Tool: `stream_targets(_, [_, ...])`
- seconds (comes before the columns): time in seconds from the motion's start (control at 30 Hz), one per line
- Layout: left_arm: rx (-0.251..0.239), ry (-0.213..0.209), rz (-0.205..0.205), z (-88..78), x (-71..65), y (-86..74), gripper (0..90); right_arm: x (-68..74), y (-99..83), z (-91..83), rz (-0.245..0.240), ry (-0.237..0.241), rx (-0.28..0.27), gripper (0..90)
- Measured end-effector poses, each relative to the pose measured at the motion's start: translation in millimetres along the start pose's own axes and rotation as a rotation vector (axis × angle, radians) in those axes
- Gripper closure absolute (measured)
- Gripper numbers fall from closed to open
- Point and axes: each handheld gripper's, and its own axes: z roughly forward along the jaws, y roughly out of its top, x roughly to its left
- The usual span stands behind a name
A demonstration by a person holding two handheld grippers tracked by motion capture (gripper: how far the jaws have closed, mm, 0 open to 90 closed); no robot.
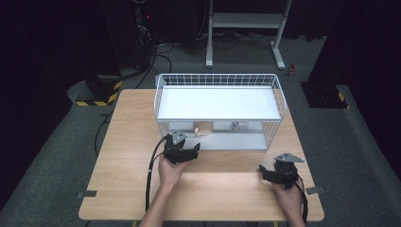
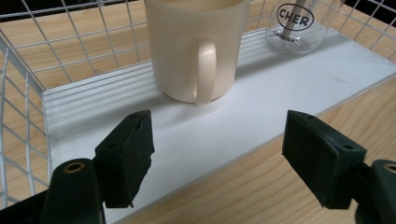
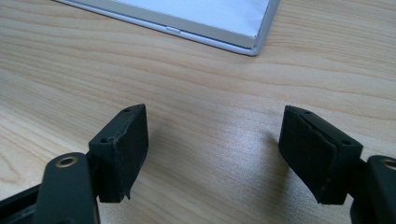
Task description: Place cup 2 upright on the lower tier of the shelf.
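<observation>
I line the left gripper (image 2: 217, 154) up with the cream mug (image 2: 196, 46), handle facing me, jaws wide and empty. Right gripper (image 3: 212, 156) rests parked over the bench (image 3: 210, 93), wide, empty.

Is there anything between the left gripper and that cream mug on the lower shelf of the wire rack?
Nothing visible. The left gripper has its jaws open and faces the cream mug handle-on. Between them lies bare white shelf; the front of the wire rack looks open there. The clear glass stands off to one side.
</observation>
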Motion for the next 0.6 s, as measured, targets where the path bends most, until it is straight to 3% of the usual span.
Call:
stream_targets(0.33, [-0.025,-0.001,-0.002,-8.4,-1.7,-1.5,24.2,0.0,0.0,0.0,0.000,0.000,0.000,24.3])
stream_targets(0.6, [-0.025,-0.006,-0.031,-15.3,1.5,-2.9,24.0,0.0,0.0,0.0,0.000,0.000,0.000,24.3])
